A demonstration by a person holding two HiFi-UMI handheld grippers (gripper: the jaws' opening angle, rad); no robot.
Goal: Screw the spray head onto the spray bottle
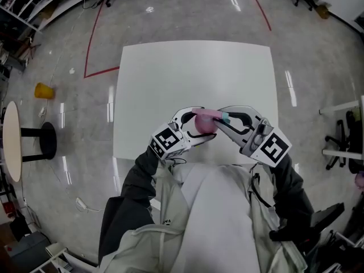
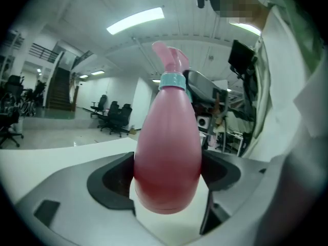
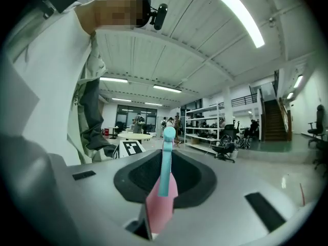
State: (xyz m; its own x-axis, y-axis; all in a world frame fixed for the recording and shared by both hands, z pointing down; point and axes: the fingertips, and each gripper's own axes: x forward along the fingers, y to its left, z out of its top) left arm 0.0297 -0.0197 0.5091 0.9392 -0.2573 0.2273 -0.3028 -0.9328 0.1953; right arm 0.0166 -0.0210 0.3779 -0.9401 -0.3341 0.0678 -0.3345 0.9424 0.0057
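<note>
Left hand-held gripper [image 2: 168, 174] clamped round a pink spray bottle [image 2: 168, 142]; right hand-held gripper [image 3: 161, 181] pinched narrow on its spray head [image 3: 160, 201].
Both are held above the near edge of a white counter [image 1: 193, 73], with the head sitting at the bottle's teal collar [image 2: 173, 81]. The thread would likely cross if the head tilts, or the smooth tapered bottle could twist in the pads. Beyond lie a grey floor [image 1: 68, 118] with red tape lines [image 1: 94, 38], a round side table [image 1: 11, 141] at left, and office chairs [image 2: 115, 118] far off.

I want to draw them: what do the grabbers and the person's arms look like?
The left gripper and right gripper are white with black trim; each carries a cube of black-and-white square markers. The sleeves are dark, under a pale vest.
</note>
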